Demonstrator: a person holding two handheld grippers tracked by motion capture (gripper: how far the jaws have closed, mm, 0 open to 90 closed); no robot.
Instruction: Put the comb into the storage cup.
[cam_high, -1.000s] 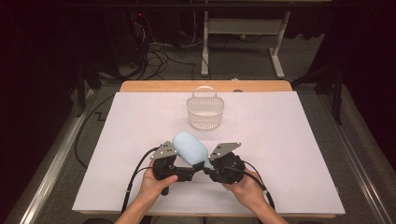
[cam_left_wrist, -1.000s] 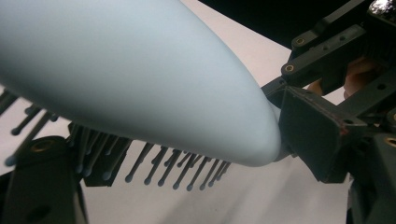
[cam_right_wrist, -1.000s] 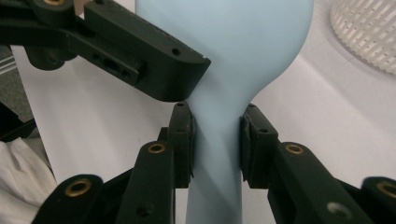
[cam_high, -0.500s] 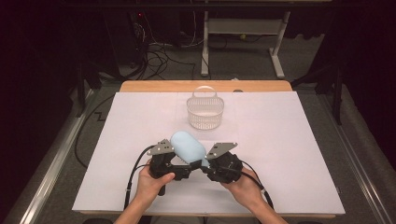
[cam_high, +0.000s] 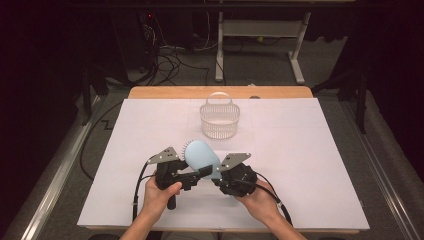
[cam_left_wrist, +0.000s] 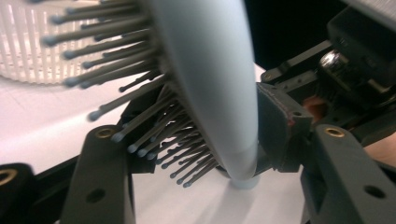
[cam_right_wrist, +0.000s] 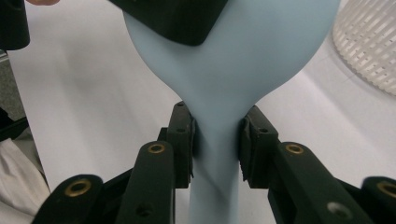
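Jaws of both grippers clamp the blue hairbrush (cam_high: 200, 156) between them

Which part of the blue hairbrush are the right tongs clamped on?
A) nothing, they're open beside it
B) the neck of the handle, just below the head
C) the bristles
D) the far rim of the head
B: in the right gripper view the right tongs press from both sides on the narrow neck of the blue hairbrush, just under its wide head.
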